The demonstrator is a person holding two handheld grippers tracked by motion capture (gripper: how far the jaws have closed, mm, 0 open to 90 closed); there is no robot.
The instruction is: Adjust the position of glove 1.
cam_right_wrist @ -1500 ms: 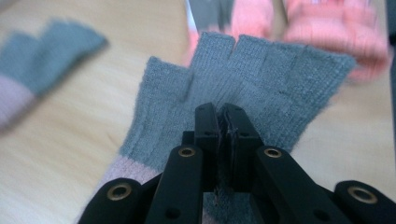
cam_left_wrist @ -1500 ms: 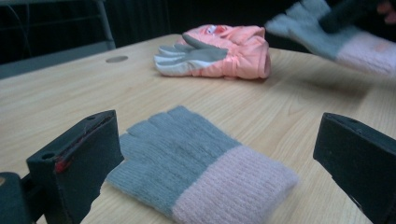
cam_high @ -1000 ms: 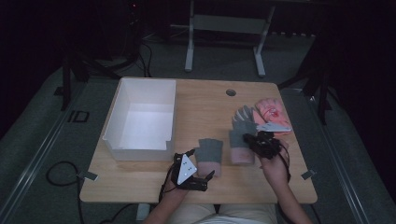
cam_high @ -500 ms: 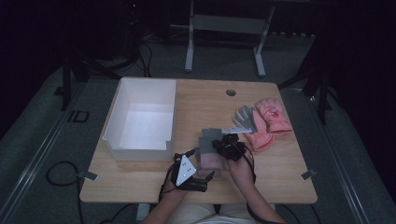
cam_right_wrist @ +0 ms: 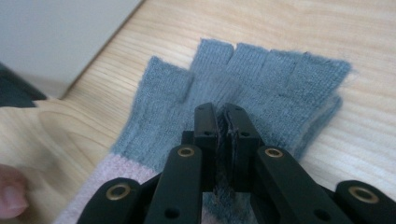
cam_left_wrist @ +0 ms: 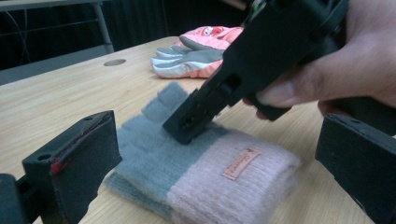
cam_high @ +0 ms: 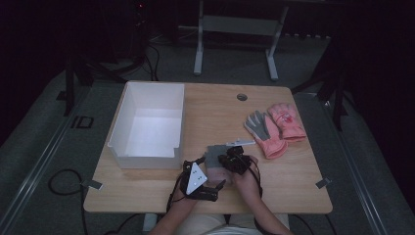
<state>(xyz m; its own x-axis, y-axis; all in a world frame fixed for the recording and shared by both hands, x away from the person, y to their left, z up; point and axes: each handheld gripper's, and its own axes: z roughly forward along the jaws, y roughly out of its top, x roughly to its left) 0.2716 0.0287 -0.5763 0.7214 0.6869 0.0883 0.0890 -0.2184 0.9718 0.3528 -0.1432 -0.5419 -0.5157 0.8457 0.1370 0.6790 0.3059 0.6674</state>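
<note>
On the tabletop (cam_high: 293, 166), beside the white bin (cam_high: 147, 127), lies a grey-and-pink fingerless glove (cam_left_wrist: 196, 168). The right hand-held gripper (cam_right_wrist: 223, 122) pinches its grey knit, jaws closed. The left hand-held gripper (cam_left_wrist: 219, 154) straddles it, jaws wide apart.

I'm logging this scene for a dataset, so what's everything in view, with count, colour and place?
fingerless knit glove: one, grey with pink cuff, flat near the table's front edge
ski gloves: two, pink and grey, right side of the table
box: one, white, open, left side of the table
table: one, light wood
right hand-held gripper: one, black, jaws closed, tips on the knit glove's grey part
left hand-held gripper: one, black, jaws apart either side of the knit glove's cuff
</note>
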